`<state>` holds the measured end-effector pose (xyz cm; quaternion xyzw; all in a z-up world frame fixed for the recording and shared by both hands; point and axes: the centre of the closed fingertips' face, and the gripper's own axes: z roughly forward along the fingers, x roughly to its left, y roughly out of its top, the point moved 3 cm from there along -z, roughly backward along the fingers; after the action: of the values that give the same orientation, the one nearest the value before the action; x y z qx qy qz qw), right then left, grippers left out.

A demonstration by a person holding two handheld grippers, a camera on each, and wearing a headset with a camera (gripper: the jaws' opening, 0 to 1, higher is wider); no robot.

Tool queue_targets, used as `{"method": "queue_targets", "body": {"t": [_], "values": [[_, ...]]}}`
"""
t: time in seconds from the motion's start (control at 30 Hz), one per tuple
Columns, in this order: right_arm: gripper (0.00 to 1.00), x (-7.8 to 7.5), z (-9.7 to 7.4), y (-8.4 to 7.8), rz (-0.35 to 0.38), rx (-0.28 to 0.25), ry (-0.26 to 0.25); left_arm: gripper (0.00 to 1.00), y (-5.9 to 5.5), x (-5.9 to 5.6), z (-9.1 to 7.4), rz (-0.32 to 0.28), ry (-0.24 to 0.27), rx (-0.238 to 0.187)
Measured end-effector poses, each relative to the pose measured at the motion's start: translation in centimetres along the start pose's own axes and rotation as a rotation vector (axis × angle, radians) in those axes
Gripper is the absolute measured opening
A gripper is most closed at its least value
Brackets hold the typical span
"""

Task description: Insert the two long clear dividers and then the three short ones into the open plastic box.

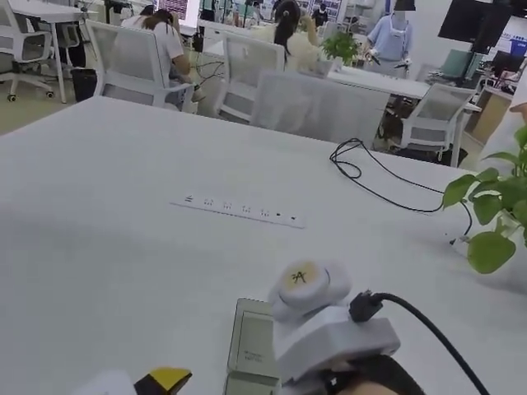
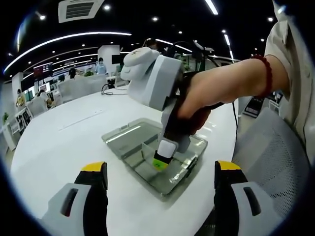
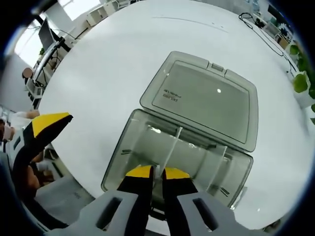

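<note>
The open clear plastic box [image 3: 123,150] lies on the white table with its lid [image 3: 206,96] folded flat behind it. My right gripper [image 3: 157,172] hangs over the box's near wall. Its yellow-tipped jaws are almost together on the top edge of a clear divider [image 3: 171,147], which runs upright across the tray. Another clear divider [image 3: 212,162] stands to the right of it. The left gripper view has the box [image 2: 147,184] ahead, with a hand holding the right gripper's tip [image 2: 162,158] down inside it. My left gripper [image 2: 160,166] is open wide with nothing between its fingers.
In the head view the right gripper's white body [image 1: 329,341] covers most of the box, and the lid [image 1: 249,346] peeks out. A white power strip [image 1: 239,211], a black cable [image 1: 387,193] and a potted plant [image 1: 494,222] lie farther back. Chairs and people are beyond the table.
</note>
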<state>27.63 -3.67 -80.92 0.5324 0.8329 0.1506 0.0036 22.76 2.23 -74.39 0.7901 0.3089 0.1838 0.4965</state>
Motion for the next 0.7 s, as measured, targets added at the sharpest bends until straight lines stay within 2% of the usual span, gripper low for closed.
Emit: {"method": "queue_targets", "body": {"t": [0.17, 0.3, 0.47, 0.7], "values": [[0.11, 0.0, 0.0, 0.1, 0.015, -0.008, 0.045, 0.91, 0.1, 0.3, -0.2, -0.005, 0.012, 0.0], [0.13, 0.3, -0.1, 0.2, -0.034, -0.04, 0.091, 0.91, 0.0, 0.6, -0.3, 0.0, 0.027, 0.012], [0.16, 0.5, -0.2, 0.0, -0.083, -0.065, 0.108, 0.91, 0.1, 0.9, -0.5, -0.002, 0.048, 0.015], [0.24, 0.8, -1.1, 0.3, -0.152, -0.12, 0.146, 0.91, 0.4, 0.9, -0.7, -0.008, 0.064, 0.012]]}}
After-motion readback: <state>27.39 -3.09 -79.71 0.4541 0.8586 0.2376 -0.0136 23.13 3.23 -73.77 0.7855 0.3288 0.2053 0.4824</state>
